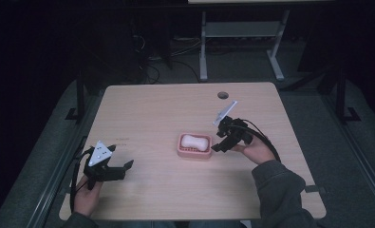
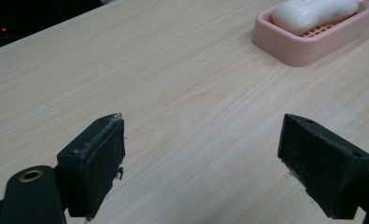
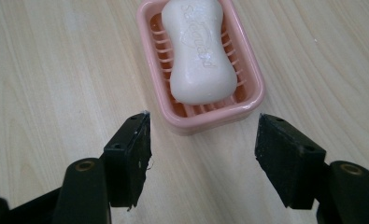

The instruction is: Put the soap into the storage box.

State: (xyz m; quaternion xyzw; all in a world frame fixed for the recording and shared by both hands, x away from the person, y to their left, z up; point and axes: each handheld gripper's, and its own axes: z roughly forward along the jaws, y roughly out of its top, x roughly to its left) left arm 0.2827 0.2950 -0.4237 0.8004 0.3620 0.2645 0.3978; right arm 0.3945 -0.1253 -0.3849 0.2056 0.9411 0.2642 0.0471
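A white bar of soap (image 1: 195, 141) lies in a pink soap dish (image 1: 181, 151) near the middle of the wooden table (image 1: 152, 109). My right gripper (image 1: 218, 147) sits just right of the dish, pointing at it, jaws open with nothing between them. In the right gripper view the soap (image 3: 200, 56) and dish (image 3: 201, 122) lie just beyond the open jaws. My left gripper (image 1: 126, 165) rests at the front left of the table, open and empty. In the left gripper view the dish (image 2: 308, 44) with the soap (image 2: 313, 11) lies far off at the upper right.
A round cable hole (image 1: 223, 95) is near the table's far edge. A desk frame with white legs (image 1: 203, 47) stands on the dark floor behind the table.
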